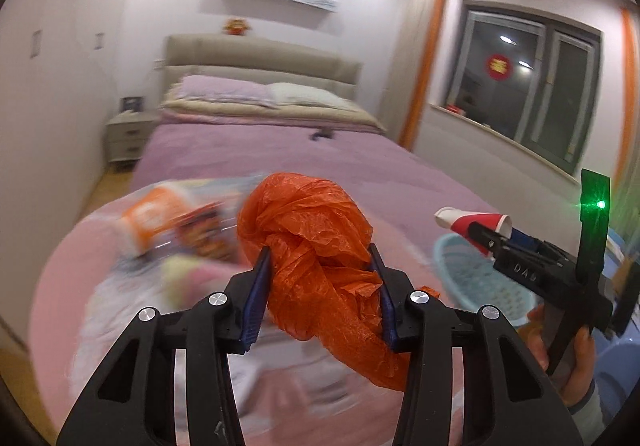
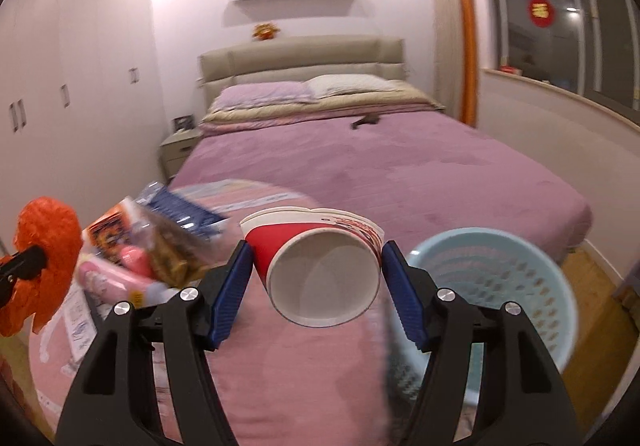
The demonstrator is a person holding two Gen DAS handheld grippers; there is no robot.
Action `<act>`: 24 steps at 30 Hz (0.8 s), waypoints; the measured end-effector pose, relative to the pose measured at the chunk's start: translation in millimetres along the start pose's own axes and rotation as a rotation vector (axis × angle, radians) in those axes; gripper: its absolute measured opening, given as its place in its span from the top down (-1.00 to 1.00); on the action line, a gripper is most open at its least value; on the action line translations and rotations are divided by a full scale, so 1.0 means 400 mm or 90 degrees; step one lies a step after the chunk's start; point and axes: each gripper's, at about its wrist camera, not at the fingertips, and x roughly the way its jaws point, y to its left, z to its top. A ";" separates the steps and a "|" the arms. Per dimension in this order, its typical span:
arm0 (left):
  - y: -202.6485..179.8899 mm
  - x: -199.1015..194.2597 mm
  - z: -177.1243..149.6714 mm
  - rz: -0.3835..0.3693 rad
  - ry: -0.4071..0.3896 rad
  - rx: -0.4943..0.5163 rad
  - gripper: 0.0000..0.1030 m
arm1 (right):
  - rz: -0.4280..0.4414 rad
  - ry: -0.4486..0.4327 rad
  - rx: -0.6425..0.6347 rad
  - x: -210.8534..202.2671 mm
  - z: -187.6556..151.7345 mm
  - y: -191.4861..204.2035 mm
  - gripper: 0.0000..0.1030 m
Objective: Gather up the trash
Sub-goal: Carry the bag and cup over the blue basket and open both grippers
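Note:
My left gripper (image 1: 319, 258) is shut on a crumpled orange plastic bag (image 1: 308, 230) and holds it above a round pink table (image 1: 72, 286). The bag also shows at the left edge of the right wrist view (image 2: 44, 246). My right gripper (image 2: 316, 258) is shut on a red and white paper cup (image 2: 320, 270), lying sideways with its mouth toward the camera. The cup also shows in the left wrist view (image 1: 476, 222). A light blue perforated basket (image 2: 500, 286) stands just right of the cup, lower down; it shows in the left wrist view (image 1: 480, 278) too.
Several snack wrappers and packets (image 2: 160, 246) lie on the pink table's left part (image 1: 180, 230). A bed with a purple cover (image 2: 380, 174) stands behind the table. A nightstand (image 2: 178, 150) is at the bed's left, a window sill (image 2: 560, 98) at the right.

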 end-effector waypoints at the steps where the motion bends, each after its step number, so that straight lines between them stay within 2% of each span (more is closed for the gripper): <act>1: -0.026 0.023 0.010 -0.015 0.005 0.007 0.16 | -0.012 -0.002 0.008 -0.006 0.004 -0.023 -0.22; 7: -0.227 0.181 0.046 -0.116 0.047 0.075 0.16 | -0.107 0.002 0.068 -0.021 0.001 -0.192 -0.22; 11: -0.343 0.335 0.037 -0.175 0.117 0.099 0.15 | -0.154 0.052 0.138 0.013 -0.037 -0.319 -0.22; 14: -0.408 0.435 0.014 -0.200 0.162 0.108 0.15 | -0.173 0.089 0.181 0.040 -0.075 -0.390 -0.22; 19: -0.473 0.546 -0.021 -0.212 0.202 0.123 0.13 | -0.196 0.119 0.222 0.063 -0.113 -0.469 -0.22; 22: -0.496 0.588 -0.037 -0.210 0.210 0.130 -0.13 | -0.214 0.131 0.225 0.074 -0.129 -0.497 -0.25; 23: -0.491 0.590 -0.040 -0.213 0.215 0.133 -0.35 | -0.218 0.141 0.227 0.084 -0.136 -0.507 -0.25; 24: -0.485 0.587 -0.049 -0.216 0.215 0.135 -0.42 | -0.217 0.150 0.231 0.095 -0.139 -0.511 -0.25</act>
